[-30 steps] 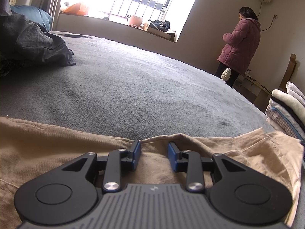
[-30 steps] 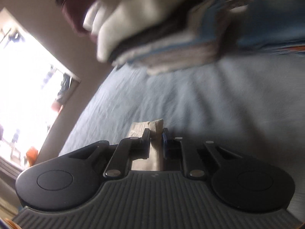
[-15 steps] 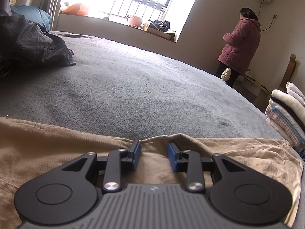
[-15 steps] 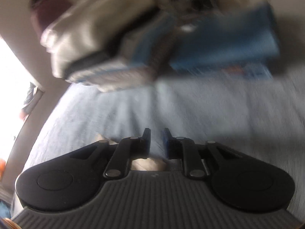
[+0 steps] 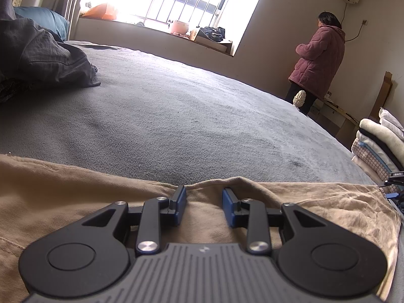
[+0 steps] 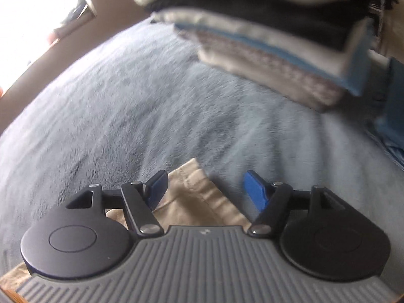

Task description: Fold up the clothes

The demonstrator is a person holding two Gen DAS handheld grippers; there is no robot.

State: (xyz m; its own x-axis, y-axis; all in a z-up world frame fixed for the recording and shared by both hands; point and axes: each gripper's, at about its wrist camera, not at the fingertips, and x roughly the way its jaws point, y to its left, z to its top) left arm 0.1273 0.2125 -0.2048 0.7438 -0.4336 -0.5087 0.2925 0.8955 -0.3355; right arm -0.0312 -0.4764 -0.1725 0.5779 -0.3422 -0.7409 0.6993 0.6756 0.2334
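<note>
Left wrist view first: the left gripper [image 5: 204, 207] sits low over the tan garment [image 5: 75, 202], which lies spread flat along the near edge of the grey bed [image 5: 176, 116]. Laid out like that, it looks ready for a fold, and this gripper seems to be pinning the top edge in place. Its jaws are partly open, with a small hump of tan cloth rising in the gap between them. Whether the blue pads [image 5: 180, 205] actually pinch that fold, I cannot tell; the cloth looks loose between them. Off to the right, a stack of folded clothes [image 5: 378, 146] waits on the bed's far side, probably where finished items go. A dark crumpled garment [image 5: 43, 58] lies far left, likely still to be done. A person in a pink jacket [image 5: 318, 58] stands by the wall, well apart.

Now the right wrist view, and it's blurred. The right gripper [image 6: 204, 189] is over the corner of the tan garment [image 6: 192, 192], and its jaws are opening wide right now. The corner lies between them on the bed [image 6: 126, 101], but the pads stand clear of it on both sides, so nothing is held. The folded stack [image 6: 265, 40] looms just beyond.
</note>
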